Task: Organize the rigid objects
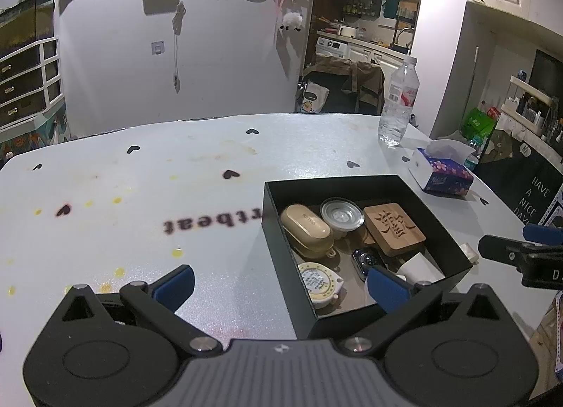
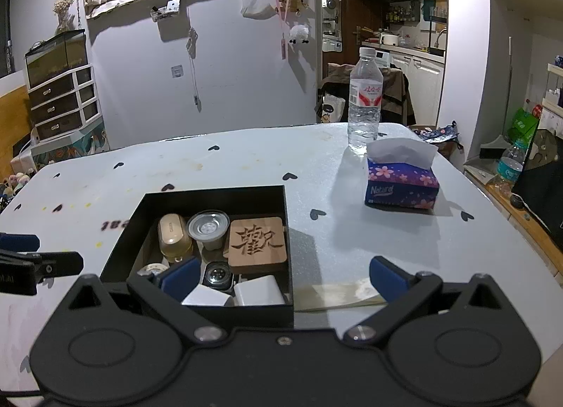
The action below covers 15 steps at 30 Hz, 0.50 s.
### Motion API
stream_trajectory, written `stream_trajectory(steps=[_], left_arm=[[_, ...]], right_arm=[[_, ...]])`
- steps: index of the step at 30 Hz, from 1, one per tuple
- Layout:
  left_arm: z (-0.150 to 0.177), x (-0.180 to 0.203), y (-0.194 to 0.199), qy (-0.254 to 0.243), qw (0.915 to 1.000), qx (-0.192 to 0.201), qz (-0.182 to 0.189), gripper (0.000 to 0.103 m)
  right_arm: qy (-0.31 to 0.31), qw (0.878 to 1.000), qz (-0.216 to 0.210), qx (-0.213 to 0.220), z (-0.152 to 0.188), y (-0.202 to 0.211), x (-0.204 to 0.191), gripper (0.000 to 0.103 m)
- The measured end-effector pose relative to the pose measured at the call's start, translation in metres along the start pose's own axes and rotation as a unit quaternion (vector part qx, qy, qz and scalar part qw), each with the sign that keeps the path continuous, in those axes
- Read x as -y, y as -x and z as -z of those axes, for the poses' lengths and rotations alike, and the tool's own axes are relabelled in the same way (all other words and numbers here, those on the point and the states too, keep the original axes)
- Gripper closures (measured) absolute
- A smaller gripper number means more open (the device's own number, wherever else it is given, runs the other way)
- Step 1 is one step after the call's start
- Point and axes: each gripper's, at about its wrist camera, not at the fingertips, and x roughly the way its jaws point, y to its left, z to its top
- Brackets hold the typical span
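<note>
Black box [image 2: 211,312] sat on the surface [image 2: 334,231], already packed: wooden carved coaster [image 2: 256,244], beige case [image 2: 172,234], lidded sauce cup [image 2: 208,229], white blocks. Nothing loose lay nearby, so I judged sorting near done. Advice: withdraw straight, without nudging the box wall. Left hand-held gripper [image 1: 278,287] and right hand-held gripper [image 2: 278,277] both stood apart, empty, straddling the box's near corners.

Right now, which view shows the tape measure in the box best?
Left wrist: the round tape measure lies whole in the black box. Right wrist shows only its top edge behind the right gripper's finger.
</note>
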Motion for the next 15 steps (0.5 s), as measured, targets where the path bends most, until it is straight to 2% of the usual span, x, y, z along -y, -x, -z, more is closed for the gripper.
stream_trajectory(steps=[15], left_arm=[[-0.0013,0.0022,0.0009,-0.004,1.0000,0.001,-0.001,0.000]], right_arm=[[0.000,1.000,0.000,0.000,-0.0001,-0.0002,0.0003,0.000]])
